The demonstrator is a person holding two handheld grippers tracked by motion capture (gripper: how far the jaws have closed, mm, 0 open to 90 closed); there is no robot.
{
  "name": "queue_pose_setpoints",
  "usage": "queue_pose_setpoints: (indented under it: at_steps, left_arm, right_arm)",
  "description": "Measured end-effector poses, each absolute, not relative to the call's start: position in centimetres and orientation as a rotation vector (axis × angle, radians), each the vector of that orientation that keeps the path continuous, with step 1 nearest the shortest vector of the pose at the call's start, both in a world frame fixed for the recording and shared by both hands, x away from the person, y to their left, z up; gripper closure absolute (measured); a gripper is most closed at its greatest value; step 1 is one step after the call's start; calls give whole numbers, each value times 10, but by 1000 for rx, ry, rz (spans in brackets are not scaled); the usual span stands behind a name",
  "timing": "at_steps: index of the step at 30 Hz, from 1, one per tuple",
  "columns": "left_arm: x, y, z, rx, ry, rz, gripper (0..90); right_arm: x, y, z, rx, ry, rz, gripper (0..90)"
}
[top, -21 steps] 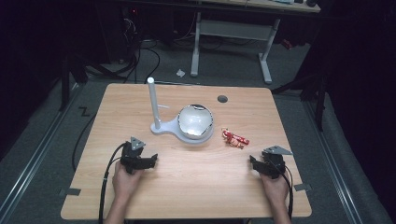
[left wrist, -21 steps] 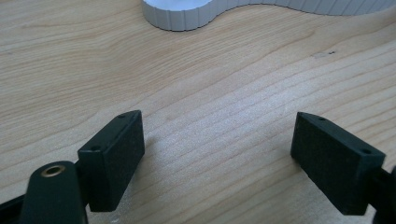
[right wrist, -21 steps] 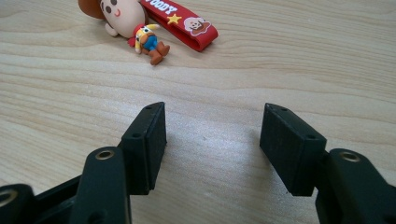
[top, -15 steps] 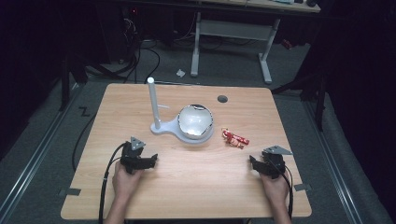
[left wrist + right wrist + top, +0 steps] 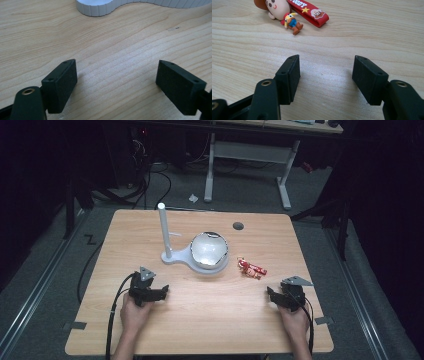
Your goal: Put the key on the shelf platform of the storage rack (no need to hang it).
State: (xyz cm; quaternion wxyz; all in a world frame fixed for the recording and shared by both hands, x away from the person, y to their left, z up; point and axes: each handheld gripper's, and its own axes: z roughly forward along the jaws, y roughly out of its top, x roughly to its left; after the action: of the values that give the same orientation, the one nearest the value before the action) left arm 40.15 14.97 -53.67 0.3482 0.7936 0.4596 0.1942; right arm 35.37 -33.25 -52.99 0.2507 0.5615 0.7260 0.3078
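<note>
A white stand (image 5: 170,256) with an upright post (image 5: 163,227) and a round mirror dish (image 5: 210,249) sits mid-table; its ribbed white base edge (image 5: 100,6) lies ahead of the left jaws. A red strap keychain with a small cowboy figure (image 5: 251,268) (image 5: 292,12) lies right of the dish. My left gripper (image 5: 162,292) (image 5: 117,82) rests low on the table at the front left, open and holding nothing. At the front right my right gripper (image 5: 270,295) (image 5: 325,75) is open too, with the keychain a short way beyond its jaws.
The wooden table (image 5: 200,325) has a round grommet hole (image 5: 238,226) near its far edge. Cables trail from both grippers off the front edge. Dark floor, a desk frame (image 5: 250,155) and loose cables lie beyond the table.
</note>
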Motion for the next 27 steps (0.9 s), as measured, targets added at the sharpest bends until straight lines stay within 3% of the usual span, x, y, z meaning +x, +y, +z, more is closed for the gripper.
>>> queue_pose_setpoints:
  at_steps: [11,16,27]
  left_arm:
    - [401,150,-537,2057,1192,503,176]
    - [401,150,-537,2059,1191,504,176]
    - [401,150,-537,2058,1191,503,176]
  right_arm:
    - [354,-332,-530,1530,1974,837,387]
    - [355,-333,-530,1547,1962,821,304]
    - [354,-328,-527,1519,1981,810,317]
